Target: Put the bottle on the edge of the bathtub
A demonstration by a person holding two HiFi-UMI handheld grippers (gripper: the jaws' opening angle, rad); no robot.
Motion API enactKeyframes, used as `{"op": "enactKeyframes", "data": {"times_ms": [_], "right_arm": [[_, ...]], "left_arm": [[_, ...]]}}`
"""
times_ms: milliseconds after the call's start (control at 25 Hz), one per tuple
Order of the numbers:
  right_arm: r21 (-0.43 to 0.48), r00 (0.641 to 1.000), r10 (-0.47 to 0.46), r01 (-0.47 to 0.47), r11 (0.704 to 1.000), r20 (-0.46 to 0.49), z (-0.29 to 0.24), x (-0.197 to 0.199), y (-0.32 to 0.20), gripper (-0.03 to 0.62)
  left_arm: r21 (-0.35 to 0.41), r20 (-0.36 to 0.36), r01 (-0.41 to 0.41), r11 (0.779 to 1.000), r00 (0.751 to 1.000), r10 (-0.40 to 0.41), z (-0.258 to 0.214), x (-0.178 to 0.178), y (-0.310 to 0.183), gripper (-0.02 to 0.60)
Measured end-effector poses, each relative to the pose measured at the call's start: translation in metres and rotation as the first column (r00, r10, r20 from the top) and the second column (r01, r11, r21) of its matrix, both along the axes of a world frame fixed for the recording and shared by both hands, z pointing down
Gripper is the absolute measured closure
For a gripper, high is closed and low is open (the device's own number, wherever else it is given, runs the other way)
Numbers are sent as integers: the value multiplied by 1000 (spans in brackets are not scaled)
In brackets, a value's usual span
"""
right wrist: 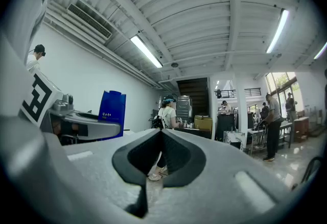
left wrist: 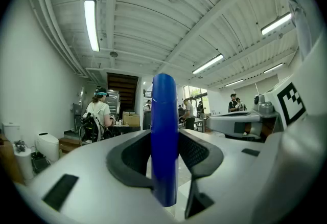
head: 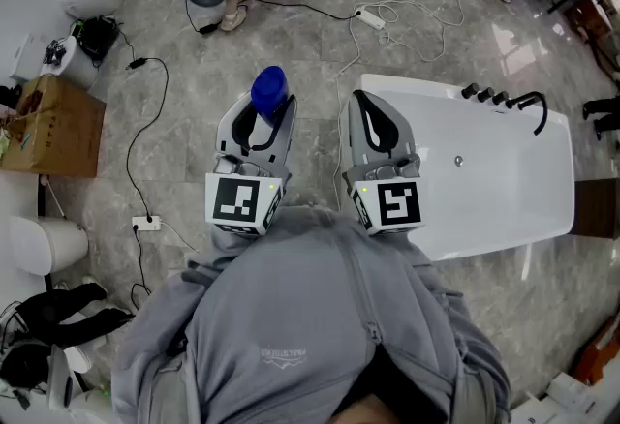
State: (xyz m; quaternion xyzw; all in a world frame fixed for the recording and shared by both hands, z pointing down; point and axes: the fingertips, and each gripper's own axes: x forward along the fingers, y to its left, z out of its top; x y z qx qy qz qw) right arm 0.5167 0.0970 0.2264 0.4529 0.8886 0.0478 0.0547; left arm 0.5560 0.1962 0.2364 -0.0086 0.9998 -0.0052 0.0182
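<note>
Head view: a person in a grey hooded top (head: 310, 335) holds both grippers out over a grey marble floor (head: 291, 35). The left gripper (head: 258, 120) grips a blue plastic bottle (head: 269, 89) at its tip. The bottle is over the floor, just left of the near corner of the white bathtub (head: 504, 190) and apart from its rim. The right gripper (head: 363, 103) is beside it, over that same corner of the bathtub. A black tap (head: 509, 101) sits on the far rim. A brown cardboard box (head: 53, 127) stands well to the left.

Left gripper view: the bottle stands upright between the fingers (left wrist: 127, 159), edge-on to the camera, and the dark pads press against it on both sides. The right gripper shows at the right edge. A person in a white shirt with a backpack (left wrist: 97, 115) stands far back.

Right gripper view: this gripper's fingers (right wrist: 134, 159) meet at the tips, with nothing between them. To the left, the bottle shows its broad flat side, held in the left gripper.
</note>
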Motion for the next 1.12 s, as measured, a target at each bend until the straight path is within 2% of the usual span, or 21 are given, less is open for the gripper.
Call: {"op": "enactKeyframes", "data": {"times_ms": [480, 800, 1120], "right_arm": [[1, 1000, -18, 18, 1000, -2, 2, -16, 0, 591], [-33, 998, -34, 32, 999, -60, 12, -26, -7, 591], [-36, 995, 15, -18, 999, -96, 24, -57, -2, 591]], "left_arm": [[2, -3, 2, 1000, 1000, -2, 3, -16, -4, 426], [24, -12, 9, 1000, 1000, -9, 10, -22, -9, 426], [29, -16, 0, 1000, 1000, 1, 18, -39, 8, 426]]}}
